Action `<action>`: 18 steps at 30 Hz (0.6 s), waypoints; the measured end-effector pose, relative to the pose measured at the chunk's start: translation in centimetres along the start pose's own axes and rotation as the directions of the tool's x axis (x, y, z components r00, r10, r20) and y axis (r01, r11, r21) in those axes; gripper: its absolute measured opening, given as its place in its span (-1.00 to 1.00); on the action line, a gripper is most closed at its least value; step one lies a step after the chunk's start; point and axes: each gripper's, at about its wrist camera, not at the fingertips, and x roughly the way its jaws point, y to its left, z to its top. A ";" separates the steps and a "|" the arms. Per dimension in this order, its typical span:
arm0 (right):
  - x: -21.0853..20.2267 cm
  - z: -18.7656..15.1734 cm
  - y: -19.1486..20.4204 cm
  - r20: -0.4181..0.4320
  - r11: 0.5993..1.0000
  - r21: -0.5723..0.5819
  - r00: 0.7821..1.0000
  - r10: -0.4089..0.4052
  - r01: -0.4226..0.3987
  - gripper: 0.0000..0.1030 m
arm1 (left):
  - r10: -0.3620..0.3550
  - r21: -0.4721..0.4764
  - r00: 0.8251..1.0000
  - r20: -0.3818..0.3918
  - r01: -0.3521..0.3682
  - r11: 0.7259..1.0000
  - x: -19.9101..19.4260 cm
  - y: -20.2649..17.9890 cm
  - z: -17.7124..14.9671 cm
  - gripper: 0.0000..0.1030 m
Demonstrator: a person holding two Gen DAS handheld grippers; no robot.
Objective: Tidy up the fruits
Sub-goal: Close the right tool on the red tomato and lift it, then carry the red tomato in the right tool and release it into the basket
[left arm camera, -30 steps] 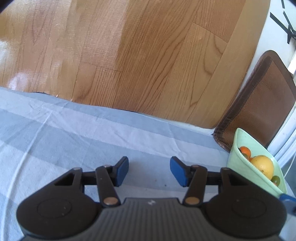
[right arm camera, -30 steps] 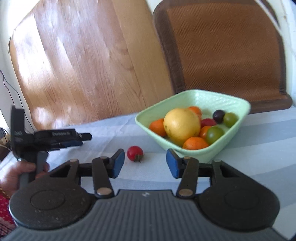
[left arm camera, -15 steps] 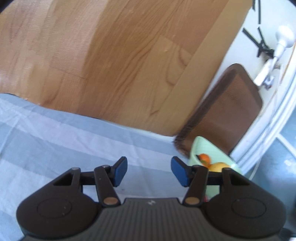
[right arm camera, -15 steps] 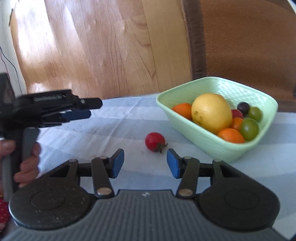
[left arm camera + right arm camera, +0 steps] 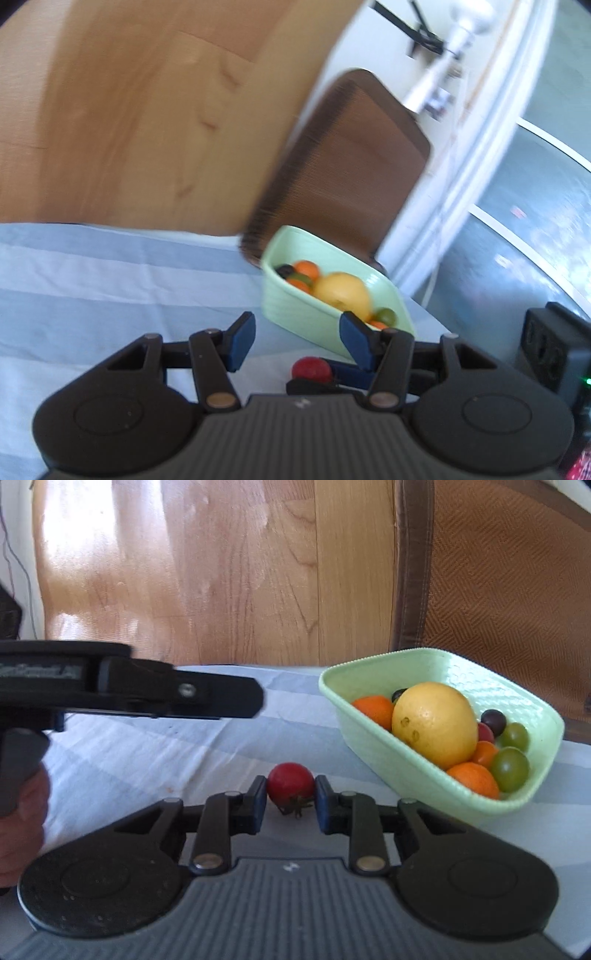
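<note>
Holding the red tomato (image 5: 290, 782) in the right tongs (image 5: 290, 805), just squeezed shut | green bowl (image 5: 388, 771) waits near, at two o'clock | left tongs (image 5: 297, 341) half wide, empty, farther off

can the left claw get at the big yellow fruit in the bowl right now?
Probably yes: the left claw is open and empty, the yellow fruit sits on top in the green bowl, uncovered.

- The left wrist view is smeared by motion blur; wood floor (image 5: 155, 122) and brown mat (image 5: 351, 162) lose their detail.
- The right gripper (image 5: 332, 373) is largely masked there by the left gripper (image 5: 297, 341).
- Large yellow fruit (image 5: 436, 723) covers smaller fruits in the green bowl (image 5: 369, 734).
- A hand (image 5: 20, 823) is cropped at the frame's left edge.
</note>
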 end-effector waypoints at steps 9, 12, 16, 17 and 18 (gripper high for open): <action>-7.4 -4.0 -0.3 0.061 0.997 -0.006 0.995 -0.078 0.079 -0.42 | -0.098 0.105 0.988 -0.117 0.110 0.988 1.0 -4.8 -2.1 -0.01; -8.4 -4.8 -1.1 0.045 0.997 0.005 0.996 -0.072 0.072 -0.41 | -0.085 0.165 0.982 -0.167 0.113 0.980 1.3 -7.6 -3.3 -0.01; -9.0 -5.5 -1.8 0.036 0.998 0.022 0.998 -0.059 0.059 -0.40 | -0.062 0.158 0.972 -0.228 0.100 0.982 0.9 -9.8 -5.1 -0.01; -9.1 -5.7 -1.9 0.032 0.998 0.024 0.998 -0.051 0.050 -0.39 | -0.048 0.145 0.970 -0.239 0.085 0.986 0.6 -10.1 -5.5 -0.01; -9.1 -5.9 -2.0 0.029 0.999 0.022 0.998 -0.047 0.046 -0.39 | -0.034 0.128 0.968 -0.248 0.067 0.989 0.3 -10.1 -5.6 -0.01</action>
